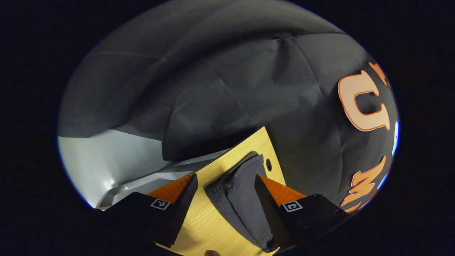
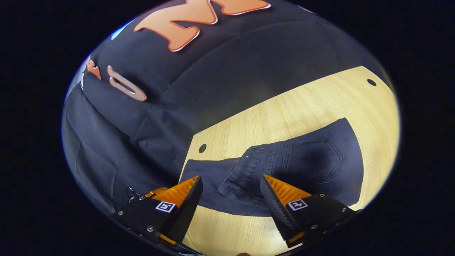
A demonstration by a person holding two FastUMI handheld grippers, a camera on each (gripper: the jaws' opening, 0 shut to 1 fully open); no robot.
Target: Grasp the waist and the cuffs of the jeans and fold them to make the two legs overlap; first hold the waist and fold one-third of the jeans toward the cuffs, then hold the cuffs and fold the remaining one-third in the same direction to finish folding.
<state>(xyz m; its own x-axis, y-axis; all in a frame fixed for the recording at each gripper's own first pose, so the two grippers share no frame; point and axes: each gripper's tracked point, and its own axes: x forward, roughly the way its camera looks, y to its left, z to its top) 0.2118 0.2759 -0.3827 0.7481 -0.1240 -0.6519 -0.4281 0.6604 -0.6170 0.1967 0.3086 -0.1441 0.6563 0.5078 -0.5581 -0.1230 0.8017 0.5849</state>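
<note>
Left claw [image 1: 225,185] and right claw [image 2: 231,186] hover spread wide — gripping nothing — over folded jeans [image 2: 302,167].

I see the jeans [image 2: 284,174] lying folded on the table [image 2: 320,106], near its corner, with the booth wall [image 2: 213,71] behind. In the right gripper view the waist end lies nearest, between my right gripper's [image 2: 231,193] spread fingers. In the left gripper view the jeans [image 1: 238,199] run between the left gripper's [image 1: 225,193] parted fingers, toward the table [image 1: 209,220] edge.
</note>
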